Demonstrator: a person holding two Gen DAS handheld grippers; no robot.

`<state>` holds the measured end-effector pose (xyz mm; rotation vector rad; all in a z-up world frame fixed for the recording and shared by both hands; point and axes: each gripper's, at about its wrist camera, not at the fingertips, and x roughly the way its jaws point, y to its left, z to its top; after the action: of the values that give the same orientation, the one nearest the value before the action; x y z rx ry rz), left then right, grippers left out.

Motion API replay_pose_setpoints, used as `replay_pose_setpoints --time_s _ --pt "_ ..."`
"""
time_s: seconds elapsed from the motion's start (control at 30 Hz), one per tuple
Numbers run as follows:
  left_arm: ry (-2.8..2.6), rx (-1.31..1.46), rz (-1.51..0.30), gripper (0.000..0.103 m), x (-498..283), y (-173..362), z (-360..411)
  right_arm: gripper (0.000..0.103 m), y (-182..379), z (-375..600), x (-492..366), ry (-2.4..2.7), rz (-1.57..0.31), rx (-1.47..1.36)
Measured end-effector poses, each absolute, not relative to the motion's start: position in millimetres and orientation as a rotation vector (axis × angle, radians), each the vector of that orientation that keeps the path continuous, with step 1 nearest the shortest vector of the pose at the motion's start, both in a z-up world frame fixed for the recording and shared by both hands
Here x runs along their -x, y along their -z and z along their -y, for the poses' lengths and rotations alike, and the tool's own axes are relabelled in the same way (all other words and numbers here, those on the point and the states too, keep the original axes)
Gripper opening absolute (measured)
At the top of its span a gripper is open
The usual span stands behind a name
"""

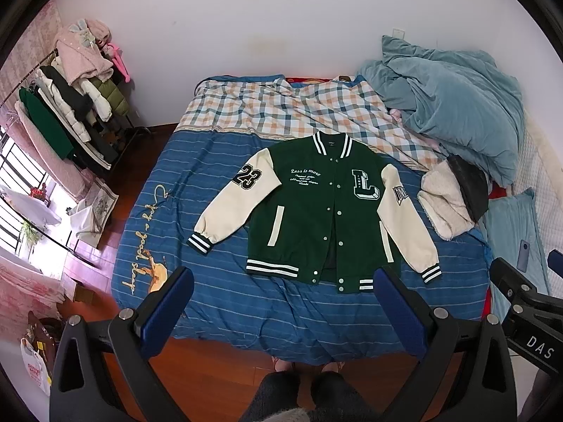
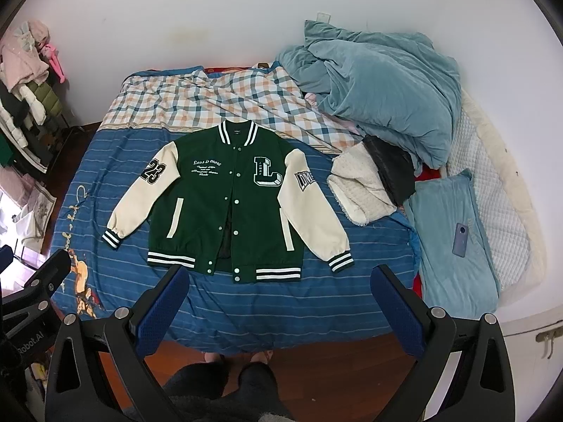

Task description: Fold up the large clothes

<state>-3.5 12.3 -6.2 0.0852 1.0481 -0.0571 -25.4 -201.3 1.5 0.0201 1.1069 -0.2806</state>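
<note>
Two views. Left wrist: left gripper (image 1: 283, 283) fingers spread wide, empty, held above foot of bed (image 1: 218, 302); green varsity jacket (image 1: 313, 207) flat on blue striped sheet, front up, sleeves splayed, collar toward wall. Right wrist: right gripper (image 2: 279, 281) likewise spread, empty; jacket (image 2: 228, 207) ahead; phone (image 2: 461, 240) on blue pillow (image 2: 443, 260).

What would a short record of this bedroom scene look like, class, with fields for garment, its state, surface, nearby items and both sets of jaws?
garment: green varsity jacket with cream sleeves
state: laid flat, front up, sleeves spread, not yet folded
surface: blue striped bedspread
nearby items: crumpled teal duvet; phone on a teal pillow
left gripper: jaws open, holding nothing
right gripper: jaws open, holding nothing
</note>
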Motion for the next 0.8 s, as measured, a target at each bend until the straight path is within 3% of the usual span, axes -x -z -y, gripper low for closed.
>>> replay_pose_setpoints --time_s 0.8 --pt "0.060 -0.083 -1.051 0.103 2.5 4.9 -10.1 0.103 -2.8 198.3 25.1 0.283 -1.104 -0.017"
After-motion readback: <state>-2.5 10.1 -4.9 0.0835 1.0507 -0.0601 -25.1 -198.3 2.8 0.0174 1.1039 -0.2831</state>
